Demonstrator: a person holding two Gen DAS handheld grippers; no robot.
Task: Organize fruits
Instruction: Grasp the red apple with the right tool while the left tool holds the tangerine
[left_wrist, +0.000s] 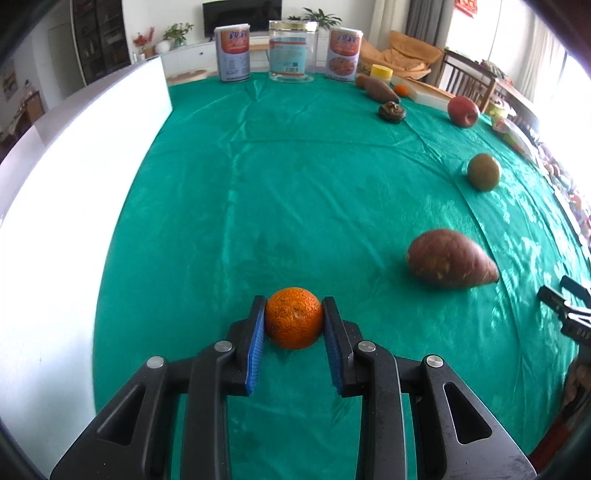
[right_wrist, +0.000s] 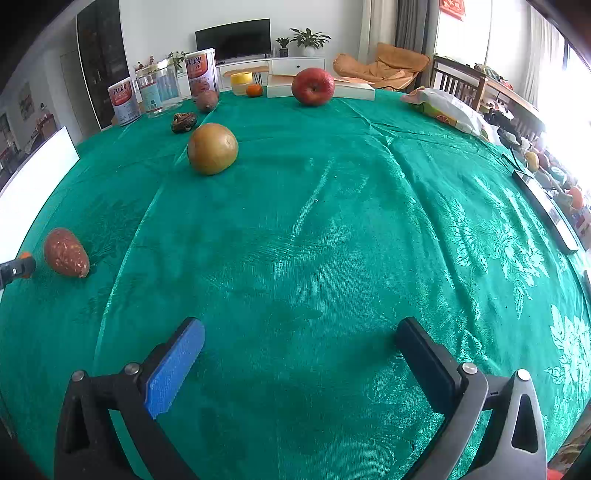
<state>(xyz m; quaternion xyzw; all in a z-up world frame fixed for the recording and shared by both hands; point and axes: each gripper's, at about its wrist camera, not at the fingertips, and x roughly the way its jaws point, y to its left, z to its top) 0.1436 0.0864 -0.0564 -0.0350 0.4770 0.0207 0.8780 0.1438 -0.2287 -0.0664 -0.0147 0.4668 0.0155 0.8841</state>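
Observation:
My left gripper (left_wrist: 294, 309) is shut on a small orange tangerine (left_wrist: 293, 317), low over the green tablecloth (left_wrist: 277, 184). To its right lies a sweet potato (left_wrist: 448, 264), farther a brown-green pear (left_wrist: 483, 172), a red apple (left_wrist: 463, 111), a dark dried fruit (left_wrist: 392, 111), a second sweet potato (left_wrist: 378, 89) and a second tangerine (left_wrist: 400, 89). My right gripper (right_wrist: 301, 332) is open and empty above bare cloth; its tip shows in the left wrist view (left_wrist: 565, 306). The right wrist view shows the pear (right_wrist: 212, 148), apple (right_wrist: 313, 86) and near sweet potato (right_wrist: 66, 257).
Two cans (left_wrist: 232, 52) (left_wrist: 344, 54) and a clear jar (left_wrist: 293, 50) stand at the table's far edge. A white board (left_wrist: 66, 184) stands along the left side. A flat white box (right_wrist: 321, 90), a yellow cup (right_wrist: 241, 83) and a snack bag (right_wrist: 447, 107) sit at the far right.

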